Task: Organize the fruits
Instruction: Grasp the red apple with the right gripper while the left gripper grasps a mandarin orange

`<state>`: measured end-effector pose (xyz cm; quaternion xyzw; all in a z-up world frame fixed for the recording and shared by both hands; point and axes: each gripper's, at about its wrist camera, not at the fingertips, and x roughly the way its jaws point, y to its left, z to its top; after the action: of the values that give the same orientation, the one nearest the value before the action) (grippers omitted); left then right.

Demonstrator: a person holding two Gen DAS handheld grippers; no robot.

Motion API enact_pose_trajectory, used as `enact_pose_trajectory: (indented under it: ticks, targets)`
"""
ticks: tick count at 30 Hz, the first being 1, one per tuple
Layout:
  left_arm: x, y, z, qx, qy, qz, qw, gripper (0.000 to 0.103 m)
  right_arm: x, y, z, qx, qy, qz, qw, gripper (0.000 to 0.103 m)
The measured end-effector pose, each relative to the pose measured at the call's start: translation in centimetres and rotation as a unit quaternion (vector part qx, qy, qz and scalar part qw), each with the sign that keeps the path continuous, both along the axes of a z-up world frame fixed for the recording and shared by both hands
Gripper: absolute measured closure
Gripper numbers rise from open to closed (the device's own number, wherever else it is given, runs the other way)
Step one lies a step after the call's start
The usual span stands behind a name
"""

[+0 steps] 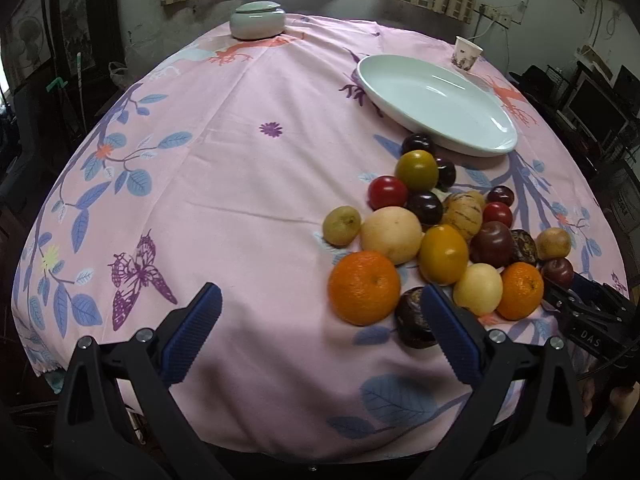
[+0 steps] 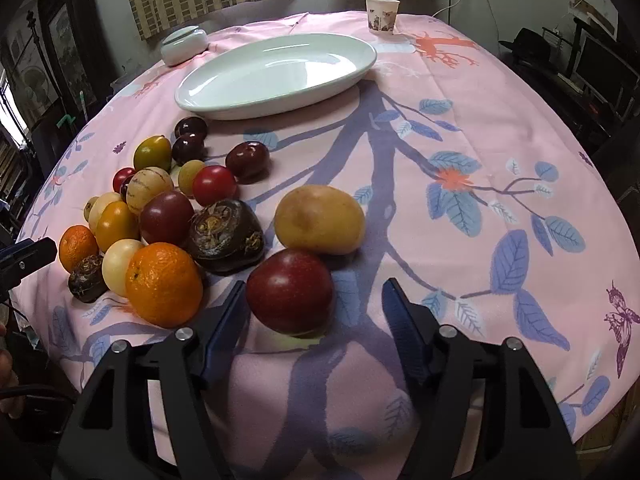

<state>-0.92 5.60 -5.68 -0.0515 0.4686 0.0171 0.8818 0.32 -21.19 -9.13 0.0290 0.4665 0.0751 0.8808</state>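
A pile of several fruits lies on the pink tablecloth: oranges [image 1: 364, 287] [image 2: 164, 283], yellow, red and dark purple fruits. An empty white oval plate [image 1: 436, 102] [image 2: 276, 74] sits beyond the pile. My left gripper [image 1: 320, 300] is open and empty, left of the pile; its right finger [image 1: 450, 336] is beside a dark fruit [image 1: 412, 318]. My right gripper [image 2: 314, 292] is open, its fingers either side of a red plum [image 2: 290, 291] but apart from it. A tan fruit [image 2: 320, 219] lies just behind the plum. The right gripper also shows at the left wrist view's right edge [image 1: 588, 312].
A lidded pale ceramic jar [image 1: 258, 20] [image 2: 184, 45] stands at the table's far side. A paper cup [image 1: 466, 53] [image 2: 381, 15] stands beyond the plate. The table edge drops off close below both grippers. Dark furniture and monitors [image 2: 608, 68] stand to the right.
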Motion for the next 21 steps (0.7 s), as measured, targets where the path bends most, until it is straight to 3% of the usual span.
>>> enact_pose_trajectory:
  ticks: [2, 4, 6, 8, 9, 10, 13, 19, 20, 21]
  targets:
    - [0.0, 0.6, -0.5, -0.007, 0.008, 0.005, 0.9999, 0.002, -0.5, -1.1, -0.3, 0.045, -0.02, -0.006, 0.999, 0.032]
    - [-0.3, 0.5, -1.0, -0.005, 0.015, 0.003, 0.9999, 0.002, -0.8, -1.8, -0.5, 0.086, -0.035, -0.001, 0.996, 0.022]
    - [-0.5, 0.1, -1.4, 0.002, 0.02, -0.001, 0.9998, 0.002, -0.9, -1.3, -0.4, 0.078, -0.043, 0.007, 0.996, 0.022]
    - [-0.5, -0.2, -1.8, 0.006, 0.022, -0.005, 0.9997, 0.002, -0.8, -0.5, -0.3, 0.037, -0.052, 0.004, 0.998, 0.039]
    - [-0.3, -0.3, -2.0, 0.008, 0.021, -0.006, 0.9997, 0.002, -0.8, -0.1, -0.2, 0.029, -0.059, 0.011, 0.998, 0.062]
    - [-0.2, -0.4, -2.2, 0.012, 0.018, -0.005, 0.9997, 0.002, -0.5, 0.1, -0.2, 0.048, -0.051, 0.028, 0.997, 0.064]
    - [0.5, -0.7, -2.8, 0.012, 0.017, -0.008, 0.9998, 0.002, -0.4, 0.8, 0.1, 0.029, -0.046, 0.04, 0.998, 0.064]
    - [1.0, -1.2, -4.1, 0.012, 0.0, -0.019, 0.9998, 0.003, -2.3, 1.1, 1.1, 0.049, -0.048, 0.06, 0.996, 0.064]
    - [1.0, -1.2, -4.1, 0.009, -0.003, -0.019, 0.9998, 0.007, -2.5, 1.1, 1.3, 0.052, -0.049, 0.061, 0.996, 0.064]
    - [0.8, -1.3, -3.8, 0.007, -0.01, -0.021, 0.9997, 0.026, -2.7, 1.2, 1.4, 0.054, -0.052, 0.061, 0.995, 0.064]
